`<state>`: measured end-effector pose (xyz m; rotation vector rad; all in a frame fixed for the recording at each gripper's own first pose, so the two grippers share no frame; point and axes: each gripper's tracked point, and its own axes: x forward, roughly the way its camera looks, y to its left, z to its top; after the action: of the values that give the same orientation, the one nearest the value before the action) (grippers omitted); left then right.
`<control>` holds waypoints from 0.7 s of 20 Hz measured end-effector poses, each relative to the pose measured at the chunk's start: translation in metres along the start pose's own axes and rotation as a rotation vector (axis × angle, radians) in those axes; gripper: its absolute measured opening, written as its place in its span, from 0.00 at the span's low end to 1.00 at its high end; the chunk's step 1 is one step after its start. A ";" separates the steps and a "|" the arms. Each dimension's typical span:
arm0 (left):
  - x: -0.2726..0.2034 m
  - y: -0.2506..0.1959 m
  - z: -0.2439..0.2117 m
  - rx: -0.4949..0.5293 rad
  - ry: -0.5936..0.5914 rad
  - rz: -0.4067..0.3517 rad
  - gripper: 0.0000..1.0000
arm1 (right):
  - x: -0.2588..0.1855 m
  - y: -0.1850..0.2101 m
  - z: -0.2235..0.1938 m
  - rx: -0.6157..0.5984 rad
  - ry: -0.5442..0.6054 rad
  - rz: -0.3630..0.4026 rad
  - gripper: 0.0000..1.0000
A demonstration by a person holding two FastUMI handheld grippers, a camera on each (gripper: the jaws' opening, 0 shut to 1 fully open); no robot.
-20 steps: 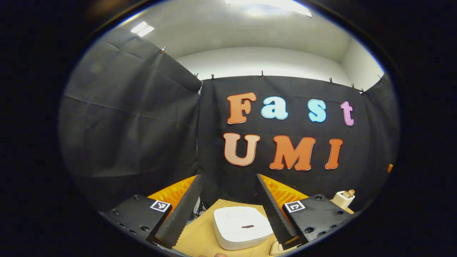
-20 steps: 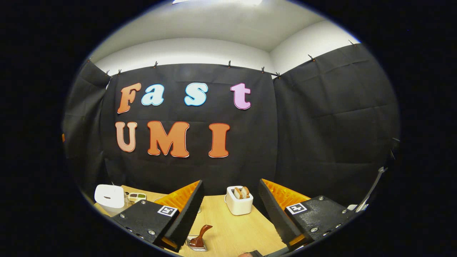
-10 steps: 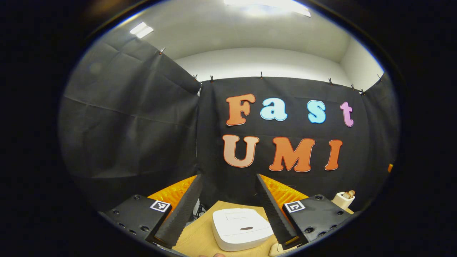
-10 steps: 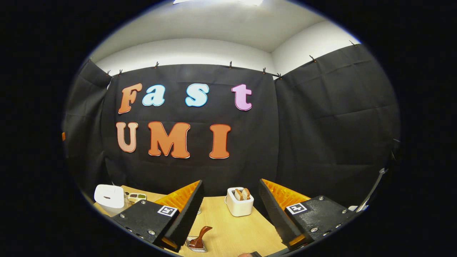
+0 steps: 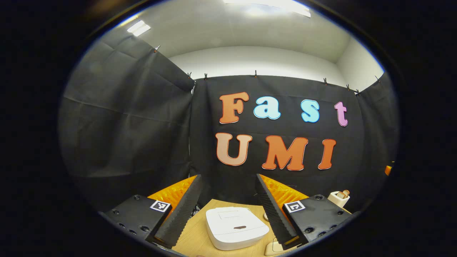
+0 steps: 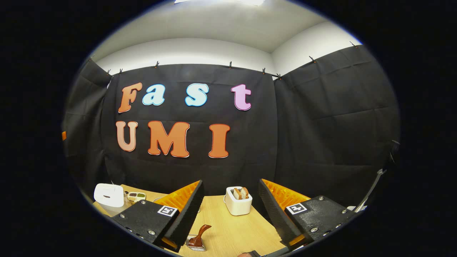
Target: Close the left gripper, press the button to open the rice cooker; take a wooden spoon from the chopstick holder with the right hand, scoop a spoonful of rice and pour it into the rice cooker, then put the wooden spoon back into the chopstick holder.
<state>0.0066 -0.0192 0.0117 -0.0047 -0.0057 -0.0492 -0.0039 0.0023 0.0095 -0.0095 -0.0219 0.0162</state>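
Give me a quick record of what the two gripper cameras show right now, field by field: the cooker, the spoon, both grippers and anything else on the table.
rice cooker: white, lid shut, on the wooden table, ahead of the left gripper; rice cooker
left gripper: fingers apart, holding nothing
right gripper: fingers apart, holding nothing
wooden spoon: brown, standing in a small holder near the table's front
toaster: white, bread in its slots, ahead of the right gripper
task progress: not started
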 end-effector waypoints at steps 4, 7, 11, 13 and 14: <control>0.002 -0.004 0.000 0.020 0.009 -0.007 1.00 | 0.000 -0.001 0.003 0.000 -0.011 -0.002 0.95; 0.004 -0.006 -0.003 0.038 0.022 -0.010 0.76 | 0.003 0.001 0.001 -0.002 -0.010 0.000 0.95; 0.004 -0.016 -0.010 0.055 0.061 -0.043 0.41 | 0.006 0.004 -0.003 -0.010 0.000 0.006 0.95; 0.004 -0.023 -0.015 0.065 0.081 -0.076 0.47 | 0.007 0.008 -0.003 -0.014 0.001 0.015 0.95; 0.010 -0.019 -0.012 0.084 0.077 -0.081 0.41 | 0.008 0.011 -0.003 -0.013 0.003 0.018 0.95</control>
<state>0.0153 -0.0389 0.0000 0.0809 0.0694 -0.1302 0.0037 0.0129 0.0062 -0.0229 -0.0186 0.0343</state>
